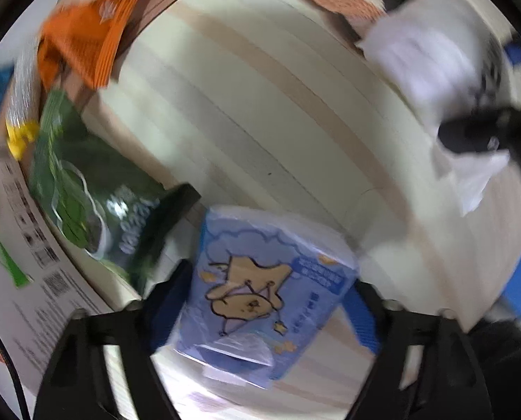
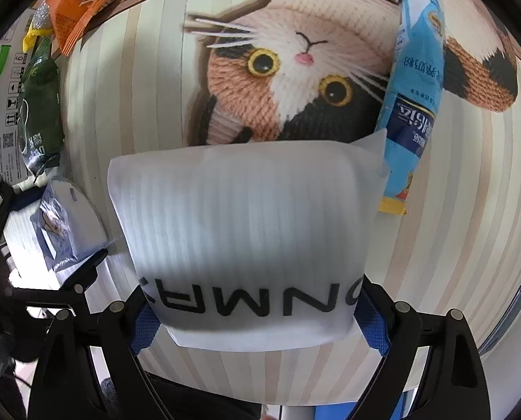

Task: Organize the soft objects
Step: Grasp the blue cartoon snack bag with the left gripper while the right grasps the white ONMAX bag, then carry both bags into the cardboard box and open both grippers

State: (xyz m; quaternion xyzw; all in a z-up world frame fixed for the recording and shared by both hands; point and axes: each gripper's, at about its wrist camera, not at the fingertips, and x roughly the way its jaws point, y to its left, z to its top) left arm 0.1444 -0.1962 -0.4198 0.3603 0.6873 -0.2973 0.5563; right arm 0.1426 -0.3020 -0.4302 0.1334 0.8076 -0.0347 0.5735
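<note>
Gripping tissue pack (image 1: 260,290) in left tool (image 1: 270,301), foam pouch (image 2: 246,241) in right tool (image 2: 257,318); limp pouch could slip from shallow pinch.

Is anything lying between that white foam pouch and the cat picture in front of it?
Nothing visible does. The white foam pouch is clamped in the right hand-held gripper, and the striped table ahead is bare up to the cat picture. The light blue packet lies to the right of that path.
</note>
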